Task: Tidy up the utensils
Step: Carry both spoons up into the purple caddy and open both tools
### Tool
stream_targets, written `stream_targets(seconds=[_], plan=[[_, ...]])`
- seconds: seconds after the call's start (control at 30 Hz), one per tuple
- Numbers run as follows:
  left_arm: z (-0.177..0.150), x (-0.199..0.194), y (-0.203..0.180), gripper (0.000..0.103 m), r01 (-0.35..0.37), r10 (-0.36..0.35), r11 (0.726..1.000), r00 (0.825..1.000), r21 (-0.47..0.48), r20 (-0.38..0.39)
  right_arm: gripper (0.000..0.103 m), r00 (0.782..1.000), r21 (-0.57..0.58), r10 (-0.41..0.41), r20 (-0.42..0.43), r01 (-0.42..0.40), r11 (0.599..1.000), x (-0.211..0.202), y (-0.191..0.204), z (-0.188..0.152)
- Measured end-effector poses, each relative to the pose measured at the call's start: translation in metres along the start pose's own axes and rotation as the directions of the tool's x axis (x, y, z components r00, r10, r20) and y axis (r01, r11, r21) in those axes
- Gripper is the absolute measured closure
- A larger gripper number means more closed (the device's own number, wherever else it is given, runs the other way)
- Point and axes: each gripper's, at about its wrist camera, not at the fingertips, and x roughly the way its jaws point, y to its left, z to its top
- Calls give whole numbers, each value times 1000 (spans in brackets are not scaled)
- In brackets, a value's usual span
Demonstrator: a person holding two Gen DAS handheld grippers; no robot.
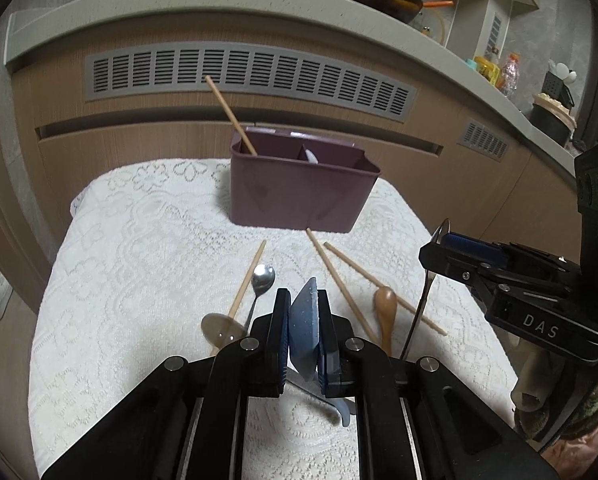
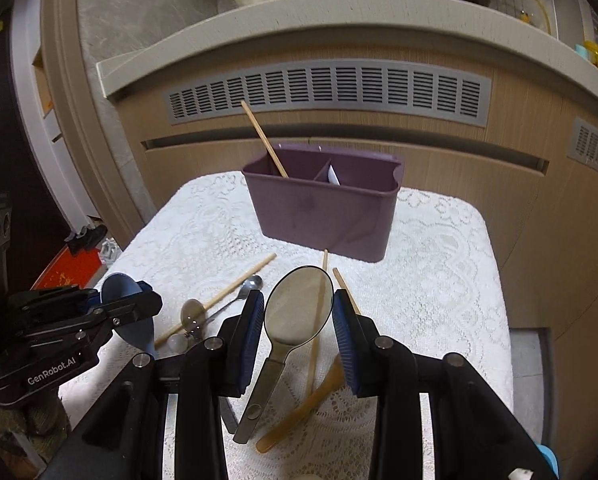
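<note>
Utensils lie scattered on a white lace cloth [image 1: 139, 240] in front of the purple organizer bin [image 1: 299, 192], which serves as landmark. 1 wooden chopstick [image 1: 231, 114] leans out of the bin's left compartment; something white [image 1: 311, 157] in the right compartment is mostly hidden by the wall.

Nearer than the bin, the left gripper [image 1: 303, 322] is clamped on the bowl of a blue plastic spoon [image 1: 305, 332], jaws narrow, the spoon's handle largely hidden beneath the fingers. To the bin's near right, the right gripper [image 2: 299, 328] holds a large metal spoon [image 2: 299, 312] by the edges of its bowl, the handle hanging down between the fingers.

Between the bin and the grippers lie 3 loose chopsticks [image 1: 335, 280], a small metal teaspoon [image 1: 263, 276], a wooden spoon [image 1: 386, 304] and a translucent spoon [image 1: 221, 326] partly covered by the left gripper.
</note>
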Motion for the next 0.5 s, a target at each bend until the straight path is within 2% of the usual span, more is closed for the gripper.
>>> stream_targets(seconds=[0.3,0.4,0.5], plan=[[12,-25,-8,92,8,-9,1000,999,24,53,70,1000,7,6,26,-7,1000,-15,-2,2],[34,-44,-16,92,3,-11,997,994,74,112,70,997,-20,6,74,-5,1000,-33,2,12],[75,-69,-25,92,-21,-8,990,979,140,206,70,989,-61,-3,145,12,998,-56,7,35]])
